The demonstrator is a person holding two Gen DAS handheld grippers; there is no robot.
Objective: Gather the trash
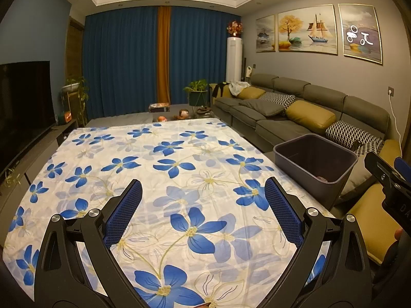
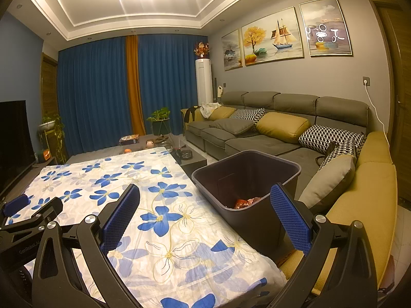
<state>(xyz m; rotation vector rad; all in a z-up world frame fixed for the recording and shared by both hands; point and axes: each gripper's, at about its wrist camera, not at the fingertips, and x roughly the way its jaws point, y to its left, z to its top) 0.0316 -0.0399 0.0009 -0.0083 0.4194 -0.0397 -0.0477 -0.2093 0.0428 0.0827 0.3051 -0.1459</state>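
Note:
A dark grey bin (image 1: 318, 164) (image 2: 259, 220) stands at the right edge of the table with the white, blue-flowered cloth (image 1: 159, 169) (image 2: 133, 195). Crumpled orange-red trash (image 2: 246, 202) lies at its bottom. My left gripper (image 1: 203, 190) hovers open over the cloth, nothing between its blue pads. My right gripper (image 2: 205, 195) is open too, its right fingertip in front of the bin's near wall, holding nothing. Each gripper shows at the edge of the other's view: the right gripper (image 1: 390, 177) and the left gripper (image 2: 30, 213). No loose trash shows on the cloth.
A grey sofa (image 1: 295, 107) (image 2: 257, 131) with yellow and patterned cushions runs along the right, close behind the bin. A dark TV (image 1: 23, 107) stands on the left. A low table with small items (image 1: 164, 113) and potted plants (image 2: 159, 120) sit beyond the far edge, before blue curtains.

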